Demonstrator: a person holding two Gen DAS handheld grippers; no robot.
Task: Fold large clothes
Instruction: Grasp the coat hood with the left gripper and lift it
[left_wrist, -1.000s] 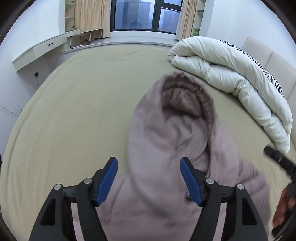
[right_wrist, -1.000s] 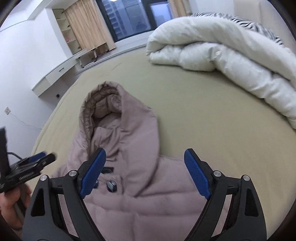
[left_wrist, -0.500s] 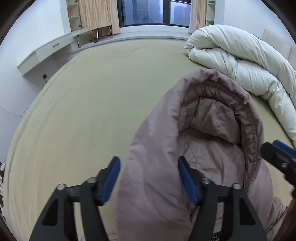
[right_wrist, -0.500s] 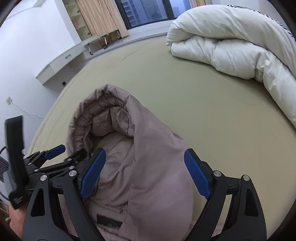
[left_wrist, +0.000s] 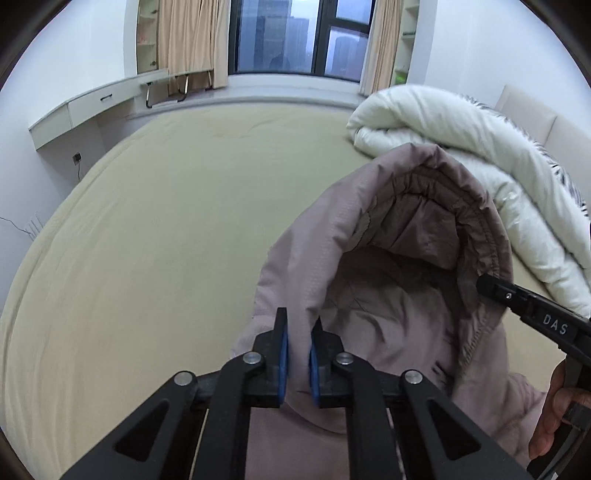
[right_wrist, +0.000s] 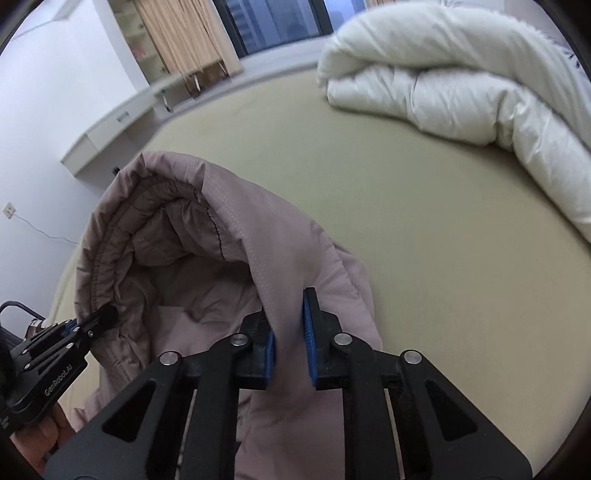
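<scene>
A mauve padded jacket with a hood (left_wrist: 373, 266) lies on the beige bed (left_wrist: 166, 221). Its hood opening faces me, with the darker lining showing. My left gripper (left_wrist: 297, 328) is shut on the hood's left edge. My right gripper (right_wrist: 286, 314) is shut on the hood's right side (right_wrist: 251, 236). Each gripper shows in the other's view: the right one at the hood's right rim (left_wrist: 524, 302), the left one at its left rim (right_wrist: 66, 332). The jacket's body is mostly hidden below the grippers.
A rolled white duvet (left_wrist: 461, 162) lies on the right of the bed, also seen in the right wrist view (right_wrist: 461, 85). A white desk (left_wrist: 92, 107) stands along the left wall. A dark window with beige curtains (left_wrist: 295, 37) is at the back.
Both grippers moved forward up the jacket to the hood and closed from wide open onto its two sides. The hood now stands raised between them.
</scene>
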